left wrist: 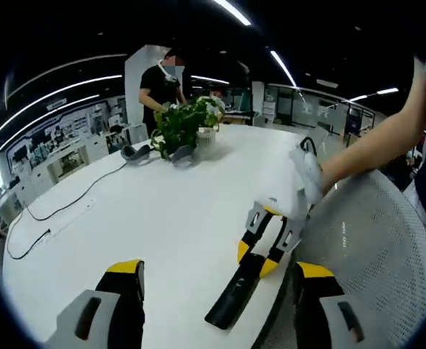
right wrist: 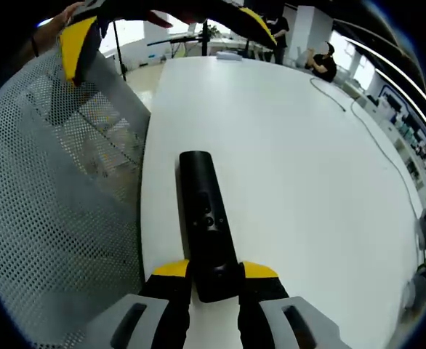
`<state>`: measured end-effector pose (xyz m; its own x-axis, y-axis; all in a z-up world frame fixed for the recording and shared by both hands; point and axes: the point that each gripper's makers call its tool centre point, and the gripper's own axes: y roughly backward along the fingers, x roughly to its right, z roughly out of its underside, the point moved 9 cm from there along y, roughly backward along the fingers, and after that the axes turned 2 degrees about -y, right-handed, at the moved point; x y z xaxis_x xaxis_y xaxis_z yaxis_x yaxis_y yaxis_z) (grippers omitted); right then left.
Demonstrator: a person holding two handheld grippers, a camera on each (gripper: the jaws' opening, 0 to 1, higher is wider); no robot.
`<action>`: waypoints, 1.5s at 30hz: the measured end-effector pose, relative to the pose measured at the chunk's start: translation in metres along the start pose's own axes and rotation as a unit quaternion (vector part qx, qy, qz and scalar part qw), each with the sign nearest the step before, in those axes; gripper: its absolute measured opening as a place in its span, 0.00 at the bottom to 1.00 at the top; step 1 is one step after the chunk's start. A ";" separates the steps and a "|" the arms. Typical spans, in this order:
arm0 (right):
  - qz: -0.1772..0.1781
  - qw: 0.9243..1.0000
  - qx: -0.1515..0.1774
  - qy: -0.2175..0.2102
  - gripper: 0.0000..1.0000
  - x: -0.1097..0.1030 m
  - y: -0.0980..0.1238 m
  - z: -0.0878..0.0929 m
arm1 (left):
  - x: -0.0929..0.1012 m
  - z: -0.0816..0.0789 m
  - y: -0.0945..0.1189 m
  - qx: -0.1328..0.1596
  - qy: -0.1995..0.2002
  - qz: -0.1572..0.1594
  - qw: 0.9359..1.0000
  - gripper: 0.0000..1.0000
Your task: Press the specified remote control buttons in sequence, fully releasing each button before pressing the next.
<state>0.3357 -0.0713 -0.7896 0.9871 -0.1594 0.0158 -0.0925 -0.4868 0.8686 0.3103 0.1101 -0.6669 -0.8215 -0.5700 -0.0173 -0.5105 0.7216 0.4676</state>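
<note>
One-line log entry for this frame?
right gripper: shut on slim black remote control | left gripper: open, hovering | white table edge

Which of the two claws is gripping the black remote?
The right claw: its yellow-tipped jaws clamp the remote's near end; the left claw is open.

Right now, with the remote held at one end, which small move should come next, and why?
Probably bring the left gripper over the remote's buttons. The right gripper is shut on the near end of the remote, which lies on the white table, while the left gripper is open and pressing nothing.
</note>
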 end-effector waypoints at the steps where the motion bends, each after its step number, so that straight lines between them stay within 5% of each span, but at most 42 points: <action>1: 0.000 1.000 0.000 -0.001 0.22 0.000 0.000 0.000 | 0.000 -0.003 0.003 0.011 0.005 -0.010 1.000 0.91; 12: 0.002 1.000 -0.002 -0.007 0.22 0.000 0.000 -0.001 | 0.013 -0.021 0.037 0.112 0.036 -0.095 0.988 1.00; 22: 0.005 1.000 0.001 -0.016 0.22 -0.001 0.000 0.000 | 0.028 -0.005 0.053 0.116 0.041 -0.144 0.982 0.99; 27: 0.008 1.000 0.004 -0.023 0.22 -0.001 0.000 0.000 | 0.031 0.001 0.056 0.166 0.079 -0.171 0.968 1.00; 31: 0.009 0.999 0.013 -0.033 0.23 -0.001 0.000 0.002 | 0.030 0.002 0.053 0.161 0.054 -0.185 0.968 0.99; 45: 0.008 1.000 0.001 -0.025 0.22 -0.001 0.000 -0.002 | 0.023 0.007 0.056 0.154 0.075 -0.222 0.960 0.97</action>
<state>0.3347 -0.0692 -0.7888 0.9778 -0.2092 0.0054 -0.1085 -0.4848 0.8679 0.2609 0.1405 -0.6471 -0.4716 -0.8817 -0.0159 -0.8717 0.4634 0.1592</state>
